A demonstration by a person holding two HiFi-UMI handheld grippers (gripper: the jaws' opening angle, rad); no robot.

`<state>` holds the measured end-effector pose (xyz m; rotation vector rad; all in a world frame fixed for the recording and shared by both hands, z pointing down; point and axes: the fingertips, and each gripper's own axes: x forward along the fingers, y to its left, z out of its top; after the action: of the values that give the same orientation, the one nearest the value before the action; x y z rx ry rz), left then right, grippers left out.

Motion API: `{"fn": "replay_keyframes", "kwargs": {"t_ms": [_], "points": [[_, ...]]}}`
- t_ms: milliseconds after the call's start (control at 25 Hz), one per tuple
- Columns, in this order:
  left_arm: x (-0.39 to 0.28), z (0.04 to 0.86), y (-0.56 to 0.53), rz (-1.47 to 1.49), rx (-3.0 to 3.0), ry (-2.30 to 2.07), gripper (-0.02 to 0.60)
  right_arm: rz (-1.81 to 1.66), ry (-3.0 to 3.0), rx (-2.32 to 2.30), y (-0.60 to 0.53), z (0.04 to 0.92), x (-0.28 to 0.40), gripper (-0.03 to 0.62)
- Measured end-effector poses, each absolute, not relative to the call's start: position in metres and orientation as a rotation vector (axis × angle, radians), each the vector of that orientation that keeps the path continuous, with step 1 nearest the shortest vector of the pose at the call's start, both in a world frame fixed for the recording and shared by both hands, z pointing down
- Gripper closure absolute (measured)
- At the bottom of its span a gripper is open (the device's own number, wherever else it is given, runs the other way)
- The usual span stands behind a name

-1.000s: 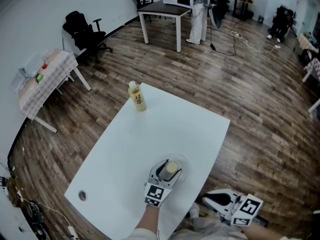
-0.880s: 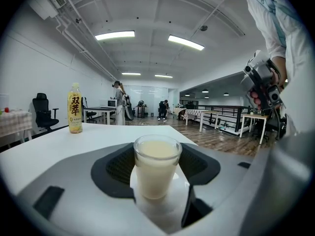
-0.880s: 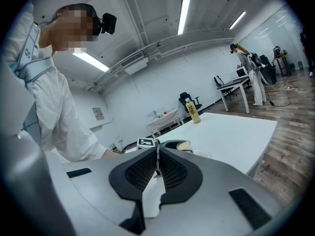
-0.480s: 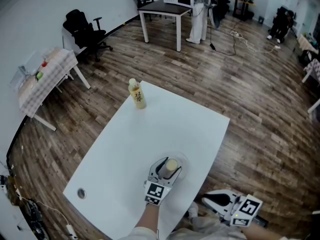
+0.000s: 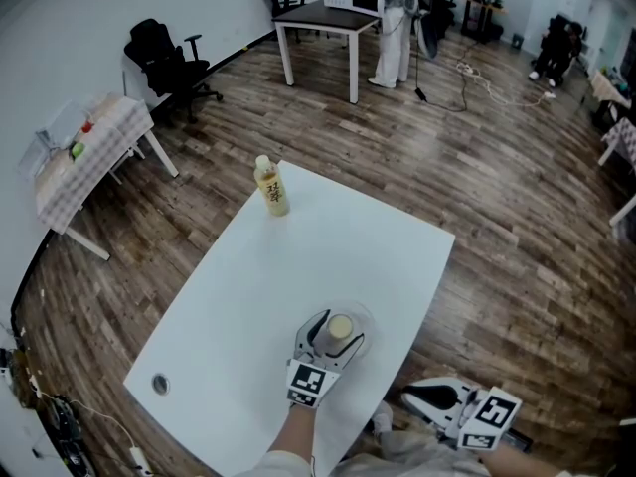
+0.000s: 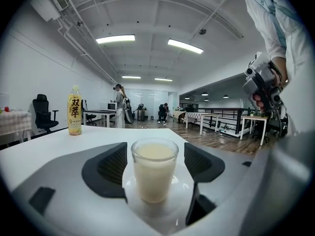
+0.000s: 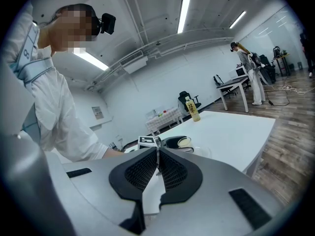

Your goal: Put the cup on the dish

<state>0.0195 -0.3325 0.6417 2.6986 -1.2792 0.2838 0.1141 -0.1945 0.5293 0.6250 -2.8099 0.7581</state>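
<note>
The cup (image 6: 154,168) of pale drink stands upright on the clear dish (image 6: 157,213), close to the near edge of the desk (image 5: 298,256). The left gripper (image 5: 335,332) has just been opening its jaws. They flank the cup with a gap on either side, apparently letting go. The right gripper (image 7: 158,167) hangs closed and empty off the desk's near right corner, not needed here.

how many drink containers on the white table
2: the cup of pale drink on the dish, between the left gripper's jaws, which have just been opening; the yellow bottle at the far corner.
</note>
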Motion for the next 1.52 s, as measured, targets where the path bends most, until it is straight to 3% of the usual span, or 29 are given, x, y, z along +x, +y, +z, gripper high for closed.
{"fn": "replay_keyframes", "kwargs": {"t_ms": [960,1520], "points": [[0.007,0.585,-0.326,0.130,2.728,-1.328,0.229,0.745,-2.827,0.604,-0.192,0.521,0.103,0.557],[0.006,0.540,-0.300,0.052,2.779,-1.330,0.371,0.715,-2.880,0.602,-0.188,0.510,0.092,0.557]]}}
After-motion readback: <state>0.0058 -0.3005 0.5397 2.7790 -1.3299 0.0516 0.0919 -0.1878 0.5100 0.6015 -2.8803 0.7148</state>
